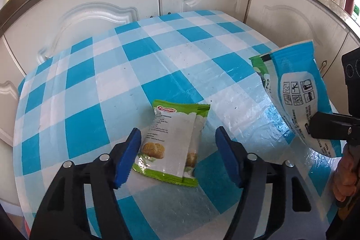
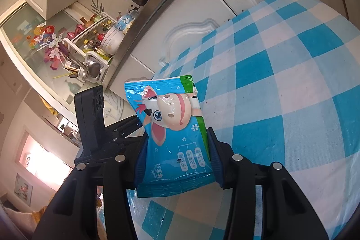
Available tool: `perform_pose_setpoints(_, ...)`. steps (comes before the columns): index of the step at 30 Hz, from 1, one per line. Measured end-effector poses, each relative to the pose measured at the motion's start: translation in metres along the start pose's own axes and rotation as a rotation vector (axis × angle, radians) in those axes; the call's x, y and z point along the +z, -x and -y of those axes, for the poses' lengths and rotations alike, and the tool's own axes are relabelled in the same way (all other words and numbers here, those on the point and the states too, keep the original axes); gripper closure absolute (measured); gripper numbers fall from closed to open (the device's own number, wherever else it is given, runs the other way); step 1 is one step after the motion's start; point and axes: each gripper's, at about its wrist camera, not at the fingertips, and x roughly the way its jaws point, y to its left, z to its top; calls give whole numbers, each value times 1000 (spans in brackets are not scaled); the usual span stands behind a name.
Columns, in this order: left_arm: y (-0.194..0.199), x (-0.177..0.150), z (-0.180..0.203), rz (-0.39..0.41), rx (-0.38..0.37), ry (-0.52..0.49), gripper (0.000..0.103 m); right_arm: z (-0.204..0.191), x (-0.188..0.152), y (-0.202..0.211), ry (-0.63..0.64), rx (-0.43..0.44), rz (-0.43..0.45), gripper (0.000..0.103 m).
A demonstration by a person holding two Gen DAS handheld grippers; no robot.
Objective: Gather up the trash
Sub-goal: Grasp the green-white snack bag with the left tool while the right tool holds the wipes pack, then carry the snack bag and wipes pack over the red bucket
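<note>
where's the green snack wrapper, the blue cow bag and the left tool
green snack wrapper (image 1: 172, 141): left wrist view, white middle panel
blue cow bag (image 2: 173, 127): right wrist view, printed front
left tool (image 1: 177, 159): left wrist view, between fingertips

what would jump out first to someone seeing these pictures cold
The blue-and-white checked tablecloth fills both views. In the right wrist view a blue pack with a cartoon cow stands clamped upright in the right tongs, held above the cloth. In the left wrist view a green-edged biscuit wrapper lies flat on the cloth between the open pads of the left tongs; the left pad looks close to its edge, the right one clear.
</note>
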Motion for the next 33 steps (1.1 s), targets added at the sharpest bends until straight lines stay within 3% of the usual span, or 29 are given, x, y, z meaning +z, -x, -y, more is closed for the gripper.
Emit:
perform_pose_setpoints(3,-1,0,3,9,18,5,40,-1,-1,1,6,-9,4,54)
perform_pose_setpoints(7,0,0,9,19,31,12,55,-3,-2,-1,20,-31,-1,54)
perform_pose_setpoints(12,2,-1,6,28,33,77,63,-7,-3,-3,38,-67,-4,54)
perform_pose_setpoints(33,61,-49,-5,107,-12,273,66,-26,-12,-17,148,-201,-22,54)
